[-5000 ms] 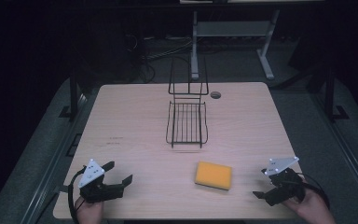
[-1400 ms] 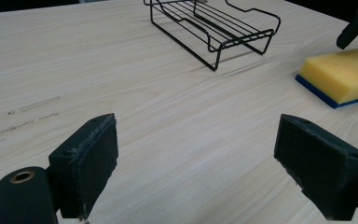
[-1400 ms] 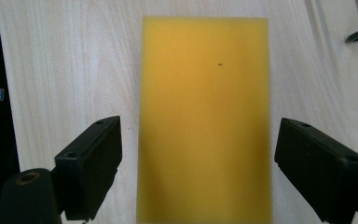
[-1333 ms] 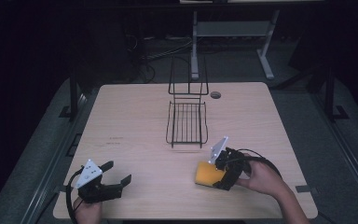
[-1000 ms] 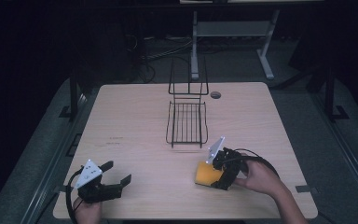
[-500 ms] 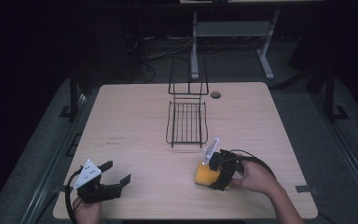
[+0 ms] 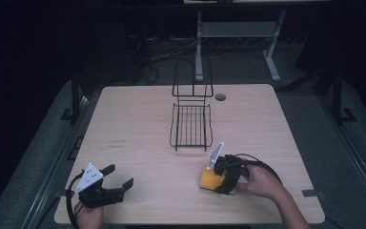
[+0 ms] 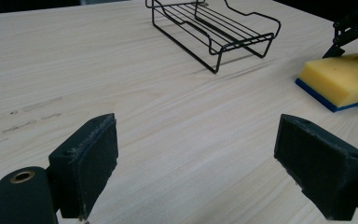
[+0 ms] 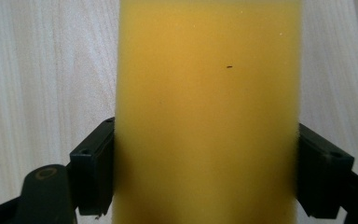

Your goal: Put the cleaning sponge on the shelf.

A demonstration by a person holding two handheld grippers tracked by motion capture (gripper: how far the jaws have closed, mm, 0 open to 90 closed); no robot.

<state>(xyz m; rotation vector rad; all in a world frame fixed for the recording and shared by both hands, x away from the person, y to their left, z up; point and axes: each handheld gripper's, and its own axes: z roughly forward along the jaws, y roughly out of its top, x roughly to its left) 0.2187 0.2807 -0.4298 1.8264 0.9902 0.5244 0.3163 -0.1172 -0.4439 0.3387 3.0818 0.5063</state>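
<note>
Our right claw (image 7: 218, 177) pinches the yellow sponge (image 9: 207, 112) between its pads on the surface (image 7: 138, 119). Our left claw (image 7: 116, 180) rests spread wide, well apart from it.

We see the wire rack (image 7: 191, 125) on the table (image 7: 124, 114), centre, toward the far edge; sponge (image 7: 208, 178) lies on the table nearer us, just right of the rack's front end; right gripper (image 7: 221, 175) sits at the sponge; left gripper (image 7: 116, 183) rests at the near-left corner, well apart from both
</note>
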